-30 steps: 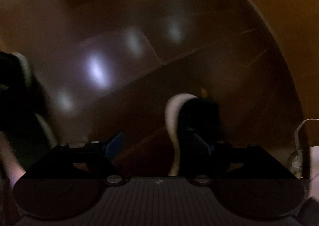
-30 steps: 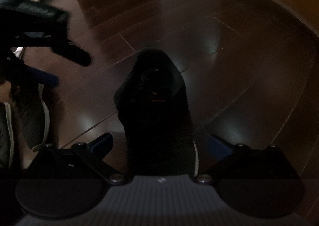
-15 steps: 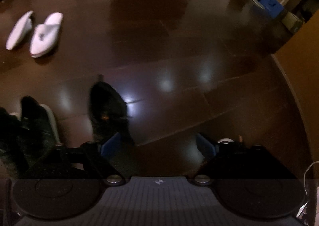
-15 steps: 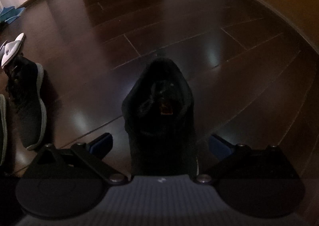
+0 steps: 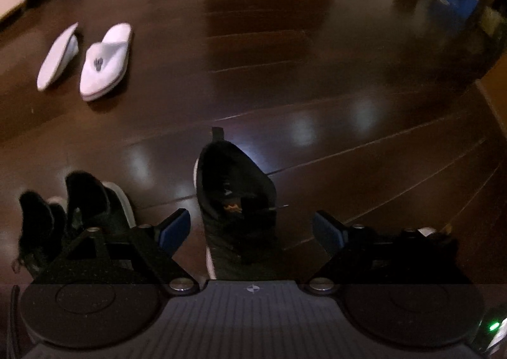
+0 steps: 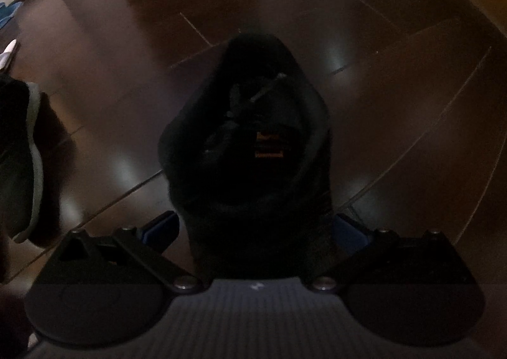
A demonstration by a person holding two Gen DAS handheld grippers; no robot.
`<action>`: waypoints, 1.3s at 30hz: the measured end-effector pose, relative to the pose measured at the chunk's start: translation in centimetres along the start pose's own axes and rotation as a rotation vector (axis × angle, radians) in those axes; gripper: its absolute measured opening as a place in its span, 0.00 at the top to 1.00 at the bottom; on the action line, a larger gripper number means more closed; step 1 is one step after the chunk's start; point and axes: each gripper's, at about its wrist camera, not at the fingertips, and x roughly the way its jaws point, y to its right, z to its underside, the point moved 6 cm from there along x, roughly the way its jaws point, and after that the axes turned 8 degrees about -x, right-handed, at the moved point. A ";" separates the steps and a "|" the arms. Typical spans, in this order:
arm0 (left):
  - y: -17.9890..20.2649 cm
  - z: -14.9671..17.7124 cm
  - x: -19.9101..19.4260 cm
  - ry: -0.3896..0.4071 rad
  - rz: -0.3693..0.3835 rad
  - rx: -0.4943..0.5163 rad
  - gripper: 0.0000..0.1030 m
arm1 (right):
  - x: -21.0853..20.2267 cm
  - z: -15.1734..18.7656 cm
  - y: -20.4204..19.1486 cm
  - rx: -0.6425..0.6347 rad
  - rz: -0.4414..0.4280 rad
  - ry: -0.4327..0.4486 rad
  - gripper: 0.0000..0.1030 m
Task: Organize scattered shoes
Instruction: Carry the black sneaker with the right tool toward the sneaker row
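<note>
A: How are the claws set?
B: The left gripper (image 5: 252,232) is spread astride the black sneaker (image 5: 236,200); the right gripper (image 6: 255,229) is pinched on it.
A: And its place?
B: Right of the dark pair (image 5: 76,213), white slippers (image 5: 88,61) lying well beyond.

Dark, glossy brown plank floor (image 5: 317,51) — pale glints of light.

At ten o'clock, white slippers (image 5: 104,61), one with a dark emblem; at centre, black sneaker (image 5: 234,200) with white sole edge and orange tag; blue pads (image 5: 172,230) on black fingers — at eight o'clock, black pair (image 5: 73,213), white-soled.
</note>
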 end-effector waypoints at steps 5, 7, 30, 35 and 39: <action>0.2 1.7 2.8 -0.025 -0.028 0.071 0.14 | 0.3 0.1 0.3 -0.012 0.010 -0.003 0.00; 0.2 2.3 3.5 -0.036 -0.035 0.088 0.14 | 0.7 0.5 0.2 -0.034 0.015 -0.017 0.00; -0.1 3.2 3.8 -0.052 -0.015 0.096 0.14 | -1.7 -0.3 1.2 -0.128 0.048 -0.038 0.17; -1.2 2.4 3.3 -0.038 -0.030 0.064 0.14 | -2.8 -1.9 -0.6 -0.186 0.030 -0.010 0.18; -2.7 1.5 3.0 -0.029 -0.046 0.022 0.14 | -3.4 -3.3 -2.0 -0.240 0.014 0.009 0.18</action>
